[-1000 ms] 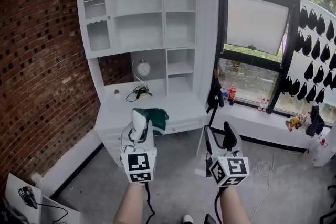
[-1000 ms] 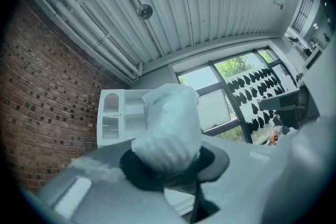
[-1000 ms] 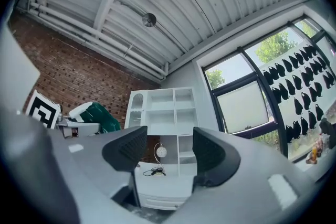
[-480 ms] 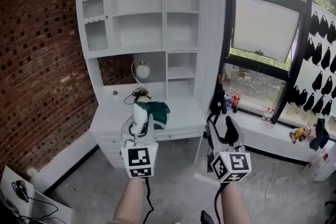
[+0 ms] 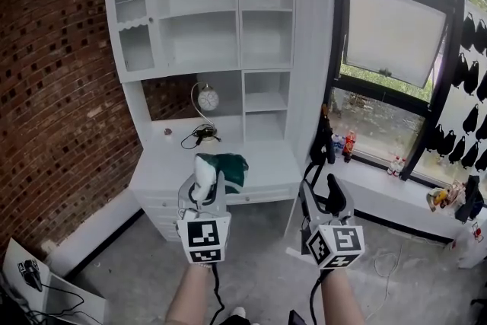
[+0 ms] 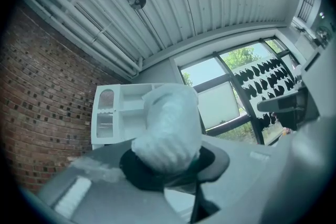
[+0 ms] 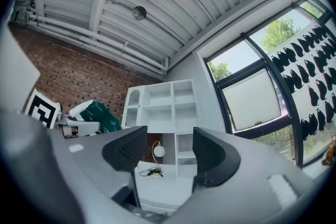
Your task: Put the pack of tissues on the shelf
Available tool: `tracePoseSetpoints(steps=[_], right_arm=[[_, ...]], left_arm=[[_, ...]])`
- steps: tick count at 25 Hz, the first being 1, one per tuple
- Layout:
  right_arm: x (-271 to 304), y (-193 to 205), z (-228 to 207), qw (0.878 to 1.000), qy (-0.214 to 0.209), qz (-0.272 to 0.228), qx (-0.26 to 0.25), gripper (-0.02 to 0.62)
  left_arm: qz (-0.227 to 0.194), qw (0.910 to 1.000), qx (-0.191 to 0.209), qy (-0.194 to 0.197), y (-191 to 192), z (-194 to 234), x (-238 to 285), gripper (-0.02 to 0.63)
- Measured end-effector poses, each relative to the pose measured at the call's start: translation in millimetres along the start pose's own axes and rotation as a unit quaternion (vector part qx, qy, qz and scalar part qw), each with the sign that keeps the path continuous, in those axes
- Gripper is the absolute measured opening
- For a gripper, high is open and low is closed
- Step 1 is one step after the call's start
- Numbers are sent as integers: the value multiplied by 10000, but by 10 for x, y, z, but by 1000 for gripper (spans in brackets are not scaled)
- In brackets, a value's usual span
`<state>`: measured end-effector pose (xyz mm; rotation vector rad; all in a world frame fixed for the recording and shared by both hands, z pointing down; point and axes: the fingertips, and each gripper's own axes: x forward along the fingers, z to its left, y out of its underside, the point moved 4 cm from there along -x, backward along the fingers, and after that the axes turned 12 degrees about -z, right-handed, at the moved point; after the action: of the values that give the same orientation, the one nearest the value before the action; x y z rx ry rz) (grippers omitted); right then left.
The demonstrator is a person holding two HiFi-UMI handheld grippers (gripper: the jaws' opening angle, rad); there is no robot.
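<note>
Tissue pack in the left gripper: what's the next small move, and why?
Probably carry the pack of tissues forward and up: the left gripper is shut on it, well short of the shelf, whose open compartments look empty.

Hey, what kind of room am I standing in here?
Probably a staged studio or workshop room, not a lived-in home: a nearly bare white shelf unit, a brick wall, a rough concrete floor.

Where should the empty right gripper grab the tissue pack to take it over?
Grip the tissue pack by its green end, which sticks out right of the left gripper, coming from the right: the left jaws pinch its white end, so only that side is free.
</note>
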<state>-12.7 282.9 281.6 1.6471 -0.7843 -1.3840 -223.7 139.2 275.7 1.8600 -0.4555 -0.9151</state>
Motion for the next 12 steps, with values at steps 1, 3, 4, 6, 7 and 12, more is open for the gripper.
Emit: tracePoseSetpoints(steps=[1,3,4,6,7,12], right_arm=[[27,49,-5,10000,6,27,10,264],[94,154,-22,10000,31,84,22,264],[144,201,-32,9999,46,102,28,264],[265,288,-42,9999,68,121,32,264],[331,333,-41,9999,73,132,29,264],[737,489,-64,9999,131,72,-35,264]], left_arm=[[36,10000,6,13,50,9,28,106],[91,10000,-11,36,154,33,98,105],[109,9999,-26,48,205,50,147,106],[130,9999,-53,68,301,100,264,104],[134,9999,-66,74,348,132,328,106],[36,9999,-105,109,509,327,716,105]])
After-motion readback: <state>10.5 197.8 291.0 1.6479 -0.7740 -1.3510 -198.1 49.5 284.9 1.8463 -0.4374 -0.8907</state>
